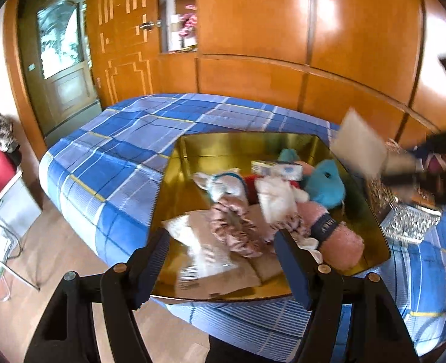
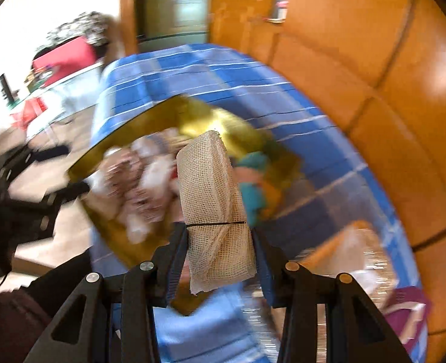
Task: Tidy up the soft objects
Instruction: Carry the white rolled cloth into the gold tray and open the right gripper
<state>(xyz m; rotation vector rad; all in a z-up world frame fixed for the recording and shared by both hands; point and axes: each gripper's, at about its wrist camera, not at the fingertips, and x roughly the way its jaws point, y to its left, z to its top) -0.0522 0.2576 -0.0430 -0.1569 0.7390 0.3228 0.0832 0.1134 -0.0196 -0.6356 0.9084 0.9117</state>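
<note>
Right gripper fingers clamped on a beige mesh bundle, black band around it, held upright over the gold box; heavy blur. Left gripper fingers spread wide, nothing between the pads, poised at the box's near rim at 6 o'clock. Gold box on the blue plaid bed, holding a teal plush at 2 o'clock, a white plush centre, a pink scrunchie, a pink roll at 4 o'clock. Glittery box just beside, at 3 o'clock.
</note>
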